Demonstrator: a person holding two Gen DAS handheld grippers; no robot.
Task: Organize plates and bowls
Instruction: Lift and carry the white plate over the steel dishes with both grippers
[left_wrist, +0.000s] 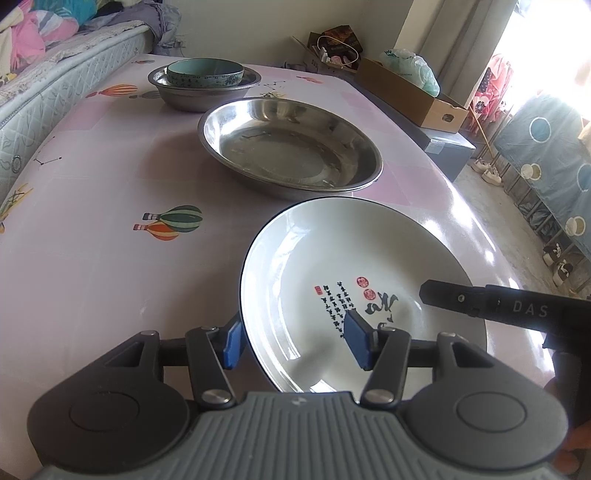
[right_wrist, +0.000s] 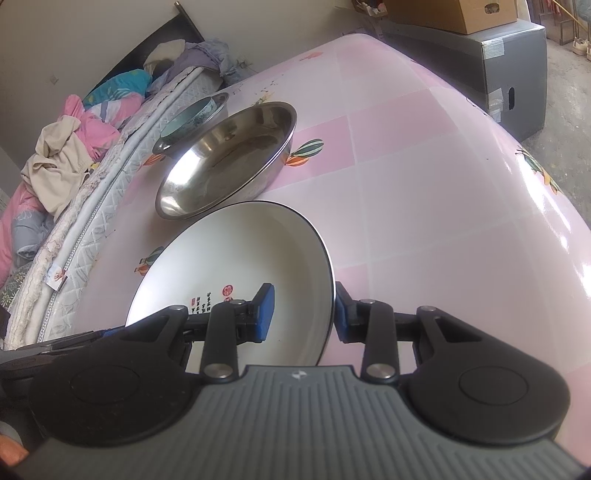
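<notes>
A white plate (left_wrist: 332, 258) with a black rim and dark calligraphy sits nearest me on the pink table (left_wrist: 92, 277). My left gripper (left_wrist: 293, 339) straddles its left rim. One blue pad is outside the rim and the other stands well inside over the plate, with a clear gap. My right gripper (right_wrist: 304, 314) grips the plate (right_wrist: 236, 251) at its right rim, one pad inside and one against the outer edge. Its finger (left_wrist: 461, 299) reaches in from the right. Beyond lies a wide steel pan (left_wrist: 288, 147), then a teal bowl (left_wrist: 205, 72) inside a smaller steel bowl (left_wrist: 173, 94).
A bed with a quilted mattress (left_wrist: 44, 85) and piled clothes (right_wrist: 66, 155) runs along the table's left side. On the right the table edge drops to the floor, where a cardboard box (left_wrist: 406, 92) rests on a dark case (right_wrist: 517, 74). Shoes lie farther right.
</notes>
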